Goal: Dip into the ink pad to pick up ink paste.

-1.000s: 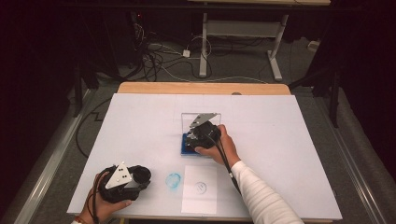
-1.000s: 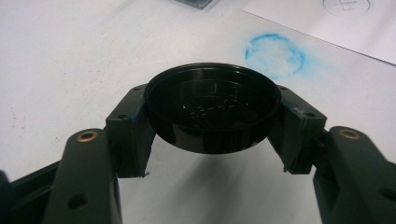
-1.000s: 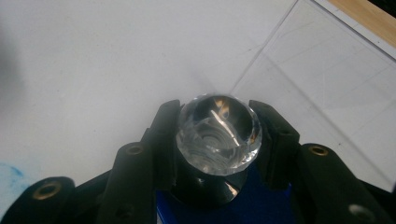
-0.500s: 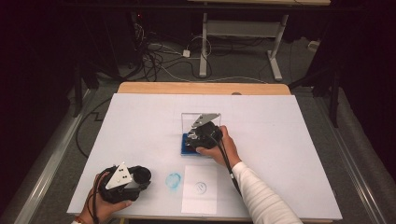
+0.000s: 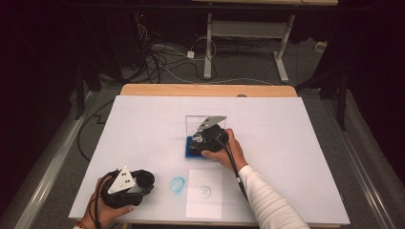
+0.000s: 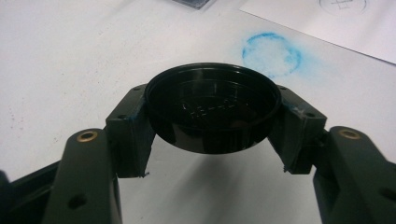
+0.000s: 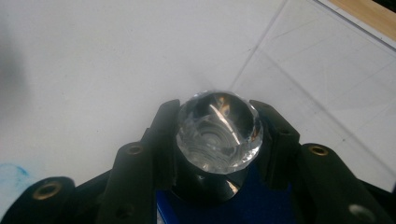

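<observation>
Clear faceted glass, the stamp's knob [image 7: 218,130], is pinched in my right claw [image 7: 219,140], so the stamp stands upright on the blue ink pad [image 5: 196,149] to take ink. Nearer me from the pad, my left claw [image 6: 212,126] grips the black lid [image 6: 214,112], keeping it aside. The high view adds the white paper [image 5: 204,193] just beside a blue ring smudge [image 5: 177,184] on the counter [image 5: 143,124].

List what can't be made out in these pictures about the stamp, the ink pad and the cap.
- Stamp: its printing face and base are hidden in the right gripper view by the right gripper and its own faceted clear knob.
- Blue ink pad: mostly covered in the high view by the hand and gripper.
- Black cap in the left gripper: the raised lettering inside is too dim to read.
- Paper sheet: the round mark is too small to read.
</observation>
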{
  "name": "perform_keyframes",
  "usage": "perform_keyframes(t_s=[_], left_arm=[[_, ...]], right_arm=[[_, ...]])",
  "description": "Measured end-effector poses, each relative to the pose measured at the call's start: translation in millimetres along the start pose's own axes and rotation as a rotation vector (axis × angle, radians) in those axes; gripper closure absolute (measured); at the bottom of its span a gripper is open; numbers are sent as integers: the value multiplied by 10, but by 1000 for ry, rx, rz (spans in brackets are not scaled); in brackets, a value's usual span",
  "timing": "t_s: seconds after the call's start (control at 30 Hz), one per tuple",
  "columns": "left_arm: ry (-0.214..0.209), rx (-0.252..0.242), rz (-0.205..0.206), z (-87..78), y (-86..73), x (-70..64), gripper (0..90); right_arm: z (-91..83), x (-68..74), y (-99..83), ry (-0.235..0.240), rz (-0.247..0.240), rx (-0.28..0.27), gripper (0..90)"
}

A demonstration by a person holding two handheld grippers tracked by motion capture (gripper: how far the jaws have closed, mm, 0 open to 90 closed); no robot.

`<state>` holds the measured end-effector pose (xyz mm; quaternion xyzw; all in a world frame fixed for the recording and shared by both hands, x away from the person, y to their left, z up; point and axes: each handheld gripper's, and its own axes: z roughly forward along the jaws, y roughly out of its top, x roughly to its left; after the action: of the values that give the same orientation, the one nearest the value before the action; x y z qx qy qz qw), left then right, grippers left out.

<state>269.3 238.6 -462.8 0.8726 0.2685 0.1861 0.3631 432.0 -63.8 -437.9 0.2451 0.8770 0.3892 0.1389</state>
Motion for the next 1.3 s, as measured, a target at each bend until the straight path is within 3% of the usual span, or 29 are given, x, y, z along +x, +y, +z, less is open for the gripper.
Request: perform_keyframes(t_s=[0.3, 1.3], left_arm=[[1, 1, 0, 2, 1, -1, 366], [-3, 0, 3, 4, 2, 1, 365]], right_arm=[[16, 105, 30, -51, -65, 21, 569], [9, 75, 15, -34, -52, 22, 569]])
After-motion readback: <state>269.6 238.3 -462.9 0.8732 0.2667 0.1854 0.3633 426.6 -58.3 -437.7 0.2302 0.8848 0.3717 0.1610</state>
